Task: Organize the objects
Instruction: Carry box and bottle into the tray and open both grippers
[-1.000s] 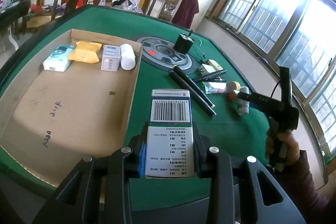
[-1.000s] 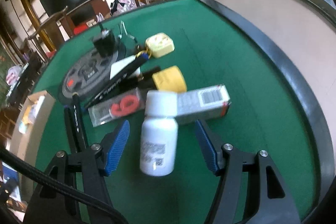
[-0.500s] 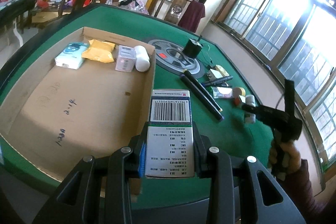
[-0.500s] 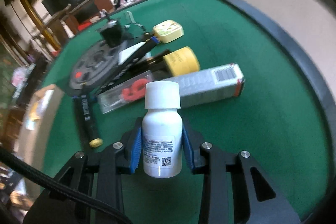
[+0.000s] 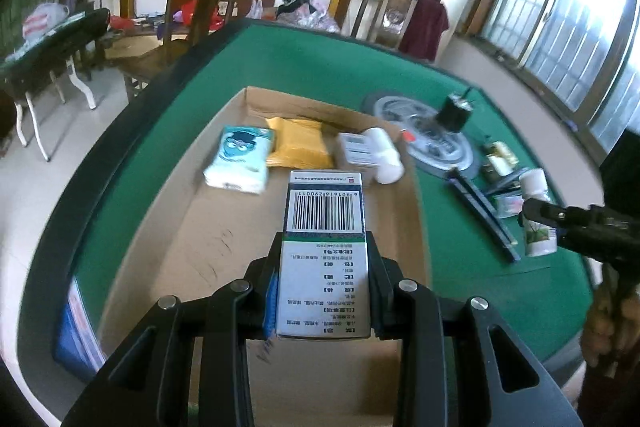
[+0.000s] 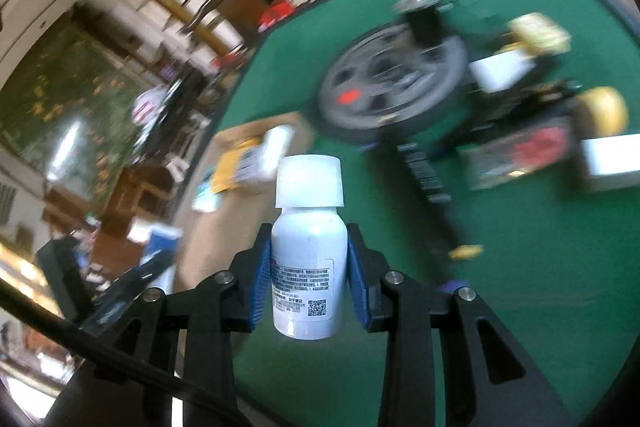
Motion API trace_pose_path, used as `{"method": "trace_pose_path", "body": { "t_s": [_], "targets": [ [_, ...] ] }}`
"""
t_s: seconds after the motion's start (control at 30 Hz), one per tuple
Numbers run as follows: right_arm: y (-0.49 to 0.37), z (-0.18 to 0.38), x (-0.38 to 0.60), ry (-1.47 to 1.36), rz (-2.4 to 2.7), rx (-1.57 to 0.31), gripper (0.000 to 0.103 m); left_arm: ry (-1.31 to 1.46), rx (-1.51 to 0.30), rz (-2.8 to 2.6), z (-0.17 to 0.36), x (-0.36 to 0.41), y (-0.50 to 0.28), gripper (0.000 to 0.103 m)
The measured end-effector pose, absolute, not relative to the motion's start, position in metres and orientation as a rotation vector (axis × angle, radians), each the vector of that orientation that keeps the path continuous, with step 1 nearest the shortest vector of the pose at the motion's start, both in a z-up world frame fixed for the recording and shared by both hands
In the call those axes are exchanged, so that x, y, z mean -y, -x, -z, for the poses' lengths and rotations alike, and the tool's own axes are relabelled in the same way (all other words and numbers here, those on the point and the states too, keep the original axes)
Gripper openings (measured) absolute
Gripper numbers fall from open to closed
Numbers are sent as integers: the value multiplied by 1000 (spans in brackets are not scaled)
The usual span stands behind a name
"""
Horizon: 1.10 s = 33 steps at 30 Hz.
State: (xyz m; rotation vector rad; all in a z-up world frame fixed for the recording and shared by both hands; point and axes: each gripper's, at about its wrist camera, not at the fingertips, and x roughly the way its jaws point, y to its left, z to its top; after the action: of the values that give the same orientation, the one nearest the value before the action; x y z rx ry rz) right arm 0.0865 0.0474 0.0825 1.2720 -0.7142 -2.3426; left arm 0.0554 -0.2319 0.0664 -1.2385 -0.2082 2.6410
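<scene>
Change, right side: a second ago our right claw point(image 6: 308, 279) stood spread around the white bottle point(image 6: 307, 247); now we have it clamped between the blue pads point(image 6: 258, 287) and lifted off the green surface point(image 6: 540, 267).
Change, left side: our left claw point(image 5: 323, 293) has carried the medicine box point(image 5: 325, 251) from above the green surface to above the cardboard tray point(image 5: 224, 227).
Meaning: we judge both items are picked and on their way to the tray; only placing remains.
Left claw: clenched on the box, which juts forward, barcode end away from us.
Right claw: grasping the bottle upright, cap beyond the fingertips.
Ahead of left claw: tissue pack point(image 5: 240, 159), yellow pouch point(image 5: 298, 147), a lying bottle point(image 5: 384, 155) at the tray's far end.
Tray from right claw: ahead and left, blurred.
</scene>
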Motion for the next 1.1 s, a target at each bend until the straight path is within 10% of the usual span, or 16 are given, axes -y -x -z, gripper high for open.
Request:
{"method": "trace_pose_path", "body": {
  "t_s": [1.1],
  "targets": [
    [-3, -43, 90, -1543, 2302, 370, 32, 1451, 473, -2568, -20, 251, 7, 33]
  ]
}}
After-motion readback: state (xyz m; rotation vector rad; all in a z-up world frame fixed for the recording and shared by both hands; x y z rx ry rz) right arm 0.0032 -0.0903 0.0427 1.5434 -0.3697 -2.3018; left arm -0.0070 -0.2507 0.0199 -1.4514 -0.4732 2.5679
